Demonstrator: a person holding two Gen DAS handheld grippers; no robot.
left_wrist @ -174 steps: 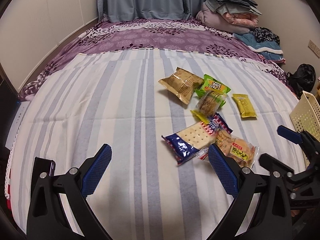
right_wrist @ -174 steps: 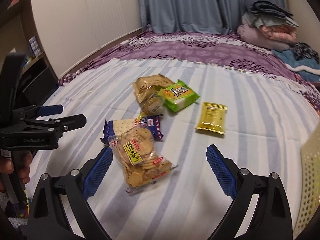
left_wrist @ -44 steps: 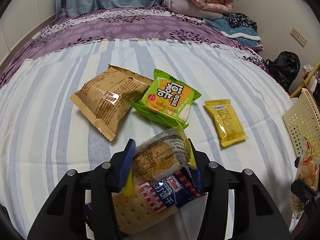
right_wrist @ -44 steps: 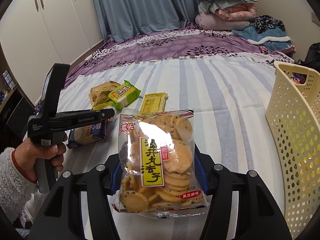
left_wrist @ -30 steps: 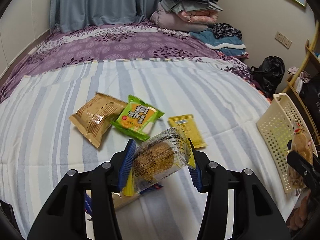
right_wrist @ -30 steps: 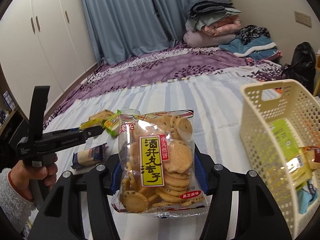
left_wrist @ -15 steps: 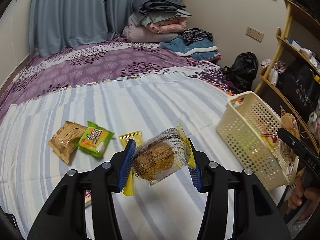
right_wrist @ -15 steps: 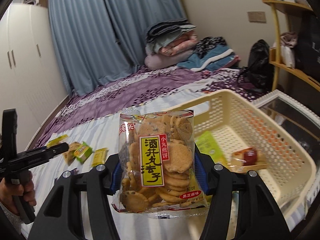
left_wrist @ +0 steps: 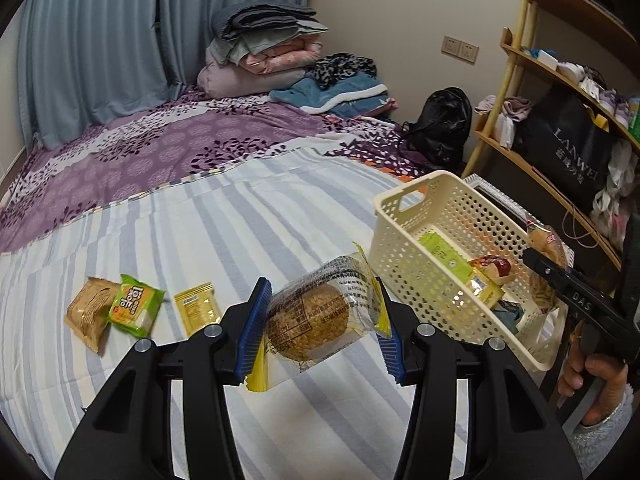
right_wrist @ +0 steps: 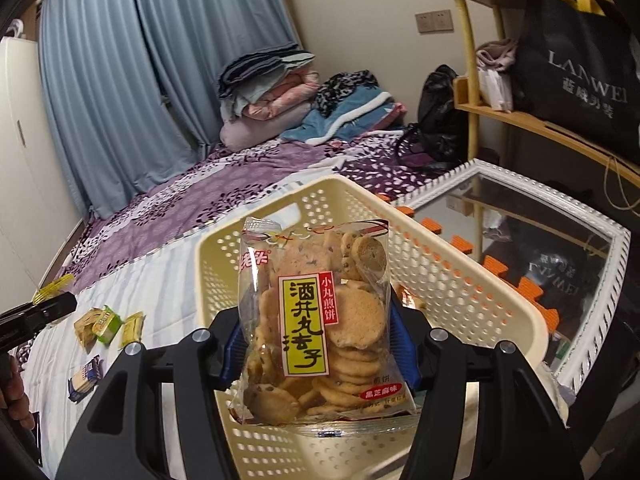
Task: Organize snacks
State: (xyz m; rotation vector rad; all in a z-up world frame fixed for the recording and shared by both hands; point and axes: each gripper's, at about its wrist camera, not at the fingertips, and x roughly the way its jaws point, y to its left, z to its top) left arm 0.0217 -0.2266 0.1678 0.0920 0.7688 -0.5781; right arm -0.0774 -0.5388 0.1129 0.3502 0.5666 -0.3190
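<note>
My left gripper (left_wrist: 320, 326) is shut on a clear-wrapped round cake (left_wrist: 316, 316) and holds it above the striped bed, left of the cream basket (left_wrist: 404, 216). My right gripper (right_wrist: 320, 344) is shut on a clear bag of small round crackers (right_wrist: 320, 312), held upright over the basket (right_wrist: 460, 276). The right gripper also shows in the left wrist view (left_wrist: 560, 276) over the basket's right side. On the bed lie a brown packet (left_wrist: 90, 312), a green packet (left_wrist: 134, 310), a yellow packet (left_wrist: 198, 308) and a blue cracker pack (right_wrist: 84, 378).
The basket holds several snacks, among them a green packet (left_wrist: 444, 256). A white-framed mirror (right_wrist: 540, 216) lies beside the bed at the right. Wooden shelves (left_wrist: 560, 80) with a black bag stand beyond it. Folded bedding (left_wrist: 260, 52) is piled at the bed's far end.
Both grippers have swung right with their snacks. The right gripper now holds the cracker bag further over the basket; the left gripper has come closer to the basket's left wall.
</note>
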